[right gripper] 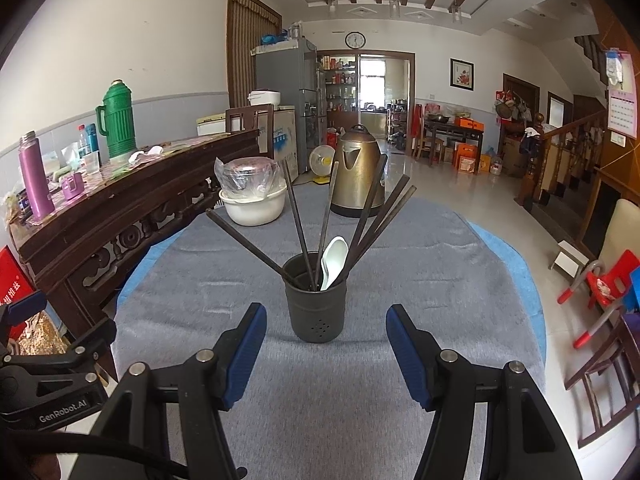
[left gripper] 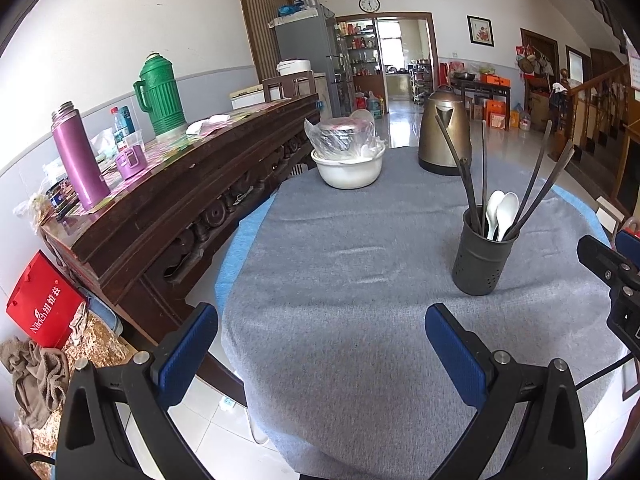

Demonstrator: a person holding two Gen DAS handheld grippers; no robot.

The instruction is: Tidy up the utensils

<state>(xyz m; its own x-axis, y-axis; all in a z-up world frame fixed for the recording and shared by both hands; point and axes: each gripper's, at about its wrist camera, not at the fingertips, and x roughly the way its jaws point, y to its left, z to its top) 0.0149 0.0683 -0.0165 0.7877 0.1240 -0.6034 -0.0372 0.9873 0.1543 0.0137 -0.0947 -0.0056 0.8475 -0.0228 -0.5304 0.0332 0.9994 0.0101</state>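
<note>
A dark grey utensil cup point(right gripper: 316, 306) stands upright on the grey cloth point(right gripper: 420, 280), holding several dark chopsticks point(right gripper: 296, 220) and white spoons point(right gripper: 334, 258). My right gripper point(right gripper: 326, 334) is open just in front of the cup, its blue pads point(right gripper: 244, 356) on either side of the cup's base and apart from it. In the left wrist view the same cup point(left gripper: 482, 258) stands to the right, ahead of my left gripper point(left gripper: 322, 344), which is open over bare cloth point(left gripper: 340, 260) with nothing between its pads point(left gripper: 186, 356). The right gripper's body point(left gripper: 616, 276) shows at that view's right edge.
A white bowl with a plastic-covered pot point(left gripper: 346, 152) and a brass kettle point(left gripper: 444, 132) stand at the table's far end. A dark wooden sideboard point(left gripper: 180, 184) with a purple flask point(left gripper: 78, 156) and green thermos point(left gripper: 160, 94) runs along the left. Red chairs point(right gripper: 604, 288) stand at right.
</note>
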